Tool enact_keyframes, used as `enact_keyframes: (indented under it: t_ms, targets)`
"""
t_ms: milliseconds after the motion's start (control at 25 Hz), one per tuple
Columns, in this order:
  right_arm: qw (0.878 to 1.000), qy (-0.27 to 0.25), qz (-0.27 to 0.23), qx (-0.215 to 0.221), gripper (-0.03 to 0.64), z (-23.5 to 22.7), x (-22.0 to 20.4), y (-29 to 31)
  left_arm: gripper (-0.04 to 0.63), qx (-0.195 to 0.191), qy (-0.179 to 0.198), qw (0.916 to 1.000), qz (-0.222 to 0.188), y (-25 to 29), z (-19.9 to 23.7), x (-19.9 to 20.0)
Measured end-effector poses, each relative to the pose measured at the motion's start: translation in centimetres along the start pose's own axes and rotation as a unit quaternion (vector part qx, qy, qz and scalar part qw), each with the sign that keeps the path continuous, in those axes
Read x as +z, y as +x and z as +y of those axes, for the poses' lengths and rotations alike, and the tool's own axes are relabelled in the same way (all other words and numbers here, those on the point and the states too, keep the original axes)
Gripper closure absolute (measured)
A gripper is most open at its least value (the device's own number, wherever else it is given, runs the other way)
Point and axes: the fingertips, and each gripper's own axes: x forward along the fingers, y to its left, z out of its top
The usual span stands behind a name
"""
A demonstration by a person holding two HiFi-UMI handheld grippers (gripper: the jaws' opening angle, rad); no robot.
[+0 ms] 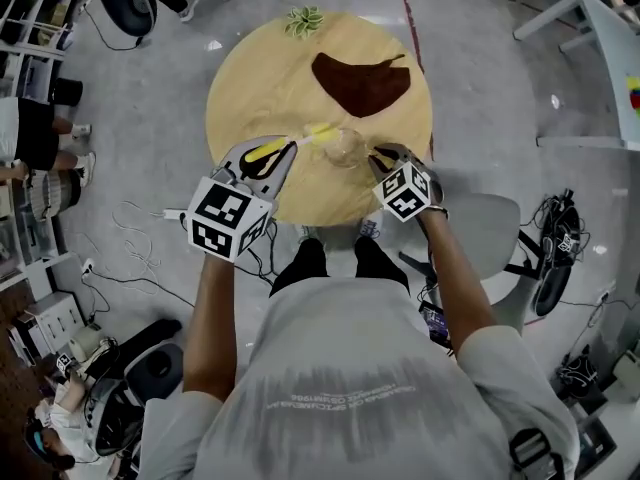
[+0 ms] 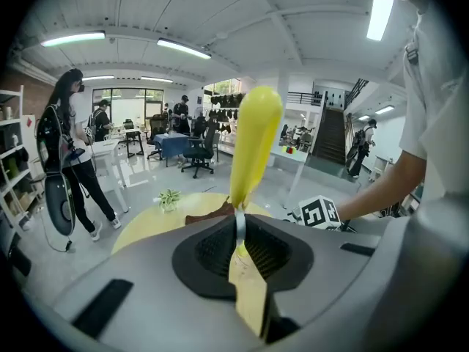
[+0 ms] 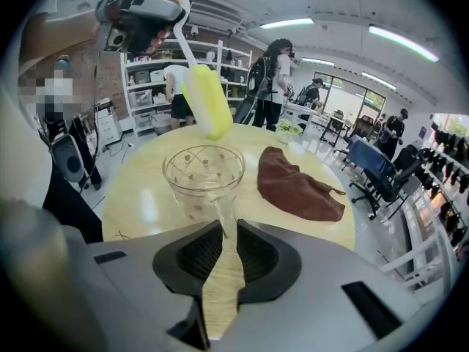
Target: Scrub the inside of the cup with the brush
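Note:
A clear glass cup (image 1: 343, 148) with a dotted pattern stands on the round wooden table (image 1: 260, 78) near its front edge. My right gripper (image 3: 222, 226) is shut on the handle of the cup (image 3: 203, 178), which runs back between the pads. My left gripper (image 2: 239, 229) is shut on the thin handle of a yellow brush (image 2: 254, 145). In the right gripper view the brush's yellow head (image 3: 205, 101) hangs just above and behind the cup's rim, outside the cup. In the head view the brush (image 1: 300, 138) points from the left gripper (image 1: 275, 153) toward the cup.
A brown cloth (image 1: 362, 81) lies on the far right half of the table, and a small green plant (image 1: 304, 20) sits at its far edge. A grey chair (image 1: 480, 228) stands at the right. Cables and bags lie on the floor; people stand at the left.

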Motion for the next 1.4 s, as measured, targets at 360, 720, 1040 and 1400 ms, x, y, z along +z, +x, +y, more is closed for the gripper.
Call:
enact_keyframes:
  t_ms: [360,720,1040,1400]
  targets:
    - [1.000,0.016,0.000,0.014,0.535,2.6,-1.9,-1.6,0.548,-0.026,0.015,0.9994,0.015,1.5,-3.0,-0.3]
    - [0.998,0.055,-0.007,0.002,0.532,3.9,-4.3,-3.8,0.547,-0.076,0.024,0.9961,0.040,2.3,-8.7,-1.4]
    - [0.997,0.073,-0.027,0.017,0.537,5.6,-4.3,-4.5,0.546,-0.078,-0.020,0.9956,0.048,3.4,-10.0,-2.5]
    - [0.995,0.102,-0.012,-0.016,0.537,6.7,-3.2,-4.6,0.540,-0.161,0.030,0.9833,0.081,5.7,-10.9,-4.1]
